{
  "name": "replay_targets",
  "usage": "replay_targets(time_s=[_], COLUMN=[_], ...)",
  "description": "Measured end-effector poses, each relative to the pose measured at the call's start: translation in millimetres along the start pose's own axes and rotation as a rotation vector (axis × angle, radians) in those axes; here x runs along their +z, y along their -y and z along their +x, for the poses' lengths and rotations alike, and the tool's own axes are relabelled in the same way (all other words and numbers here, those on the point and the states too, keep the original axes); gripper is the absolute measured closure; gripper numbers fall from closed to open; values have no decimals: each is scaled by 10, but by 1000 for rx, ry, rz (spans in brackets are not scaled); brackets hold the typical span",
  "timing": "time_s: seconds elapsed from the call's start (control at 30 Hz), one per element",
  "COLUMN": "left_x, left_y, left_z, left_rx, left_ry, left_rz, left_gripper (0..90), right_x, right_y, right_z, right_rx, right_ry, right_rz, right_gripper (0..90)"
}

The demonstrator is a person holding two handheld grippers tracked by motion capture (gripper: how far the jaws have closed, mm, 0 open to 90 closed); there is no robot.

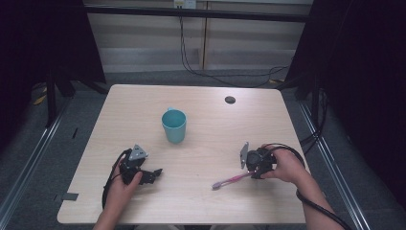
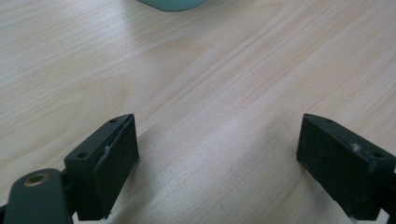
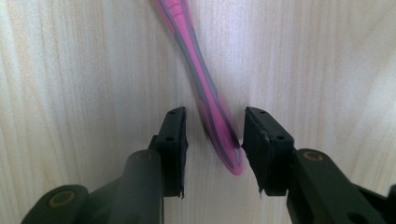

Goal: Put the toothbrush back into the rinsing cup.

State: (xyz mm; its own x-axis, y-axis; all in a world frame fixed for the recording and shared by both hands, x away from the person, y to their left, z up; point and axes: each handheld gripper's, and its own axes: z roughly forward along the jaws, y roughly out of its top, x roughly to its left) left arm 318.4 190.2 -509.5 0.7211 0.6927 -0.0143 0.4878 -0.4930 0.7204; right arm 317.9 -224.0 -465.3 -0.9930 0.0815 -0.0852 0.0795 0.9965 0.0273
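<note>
On the pale wooden counter (image 1: pixel 201 191) we see a pink and grey toothbrush (image 1: pixel 231 180) lying flat at the near right, its head pointing left and its handle end running under the right gripper (image 1: pixel 253 173). From the right gripper view, the toothbrush (image 3: pixel 205 88) runs away from the camera, and its rounded handle end sits between the two black jaws. Those jaws stand at a narrow gap around the handle. The handle end lies close against the pad of the jaw on the right of that view, with a clear gap to the other pad; we cannot tell whether the nearer pad actually touches it, and we see no squeeze on the handle from both sides.

At the near left, the left gripper (image 1: pixel 154 173) rests low over the counter in the person's hand, pointing right. In the left gripper view its jaws stand wide apart with bare wood between them and nothing held.

Farther back, near the middle of the counter, a teal cup (image 1: pixel 174 125) stands upright, well apart from both grippers; its base edge (image 2: pixel 172 4) shows at the top of the left gripper view. A small dark round grommet (image 1: pixel 230 99) sits in the counter toward the far right.
</note>
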Motion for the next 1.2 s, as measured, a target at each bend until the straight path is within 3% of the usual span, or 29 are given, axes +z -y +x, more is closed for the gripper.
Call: replay_targets(time_s=[0.33, 0.43, 0.77, 0.97, 1.2], left_x=[-1, -2, 0, -2, -2], left_y=[1, 0, 0, -2, -1], left_z=[0, 2, -2, 2, 2], left_rx=[-1, 4, 0, 5, 5], left_ry=[2, 0, -3, -2, -3], left_rz=[4, 4, 4, 5, 6], left_gripper=[124, 124, 123, 123, 123], right_x=[15, 15, 16, -5, -89], right_y=[-39, -40, -18, 17, 85], right_z=[-48, -55, -76, -44, -34], right_rx=[3, 25, 77, 122, 137], right_ry=[-75, -97, -108, -91, -60], right_rz=[15, 19, 9, -1, -33], right_gripper=[748, 779, 789, 791, 791])
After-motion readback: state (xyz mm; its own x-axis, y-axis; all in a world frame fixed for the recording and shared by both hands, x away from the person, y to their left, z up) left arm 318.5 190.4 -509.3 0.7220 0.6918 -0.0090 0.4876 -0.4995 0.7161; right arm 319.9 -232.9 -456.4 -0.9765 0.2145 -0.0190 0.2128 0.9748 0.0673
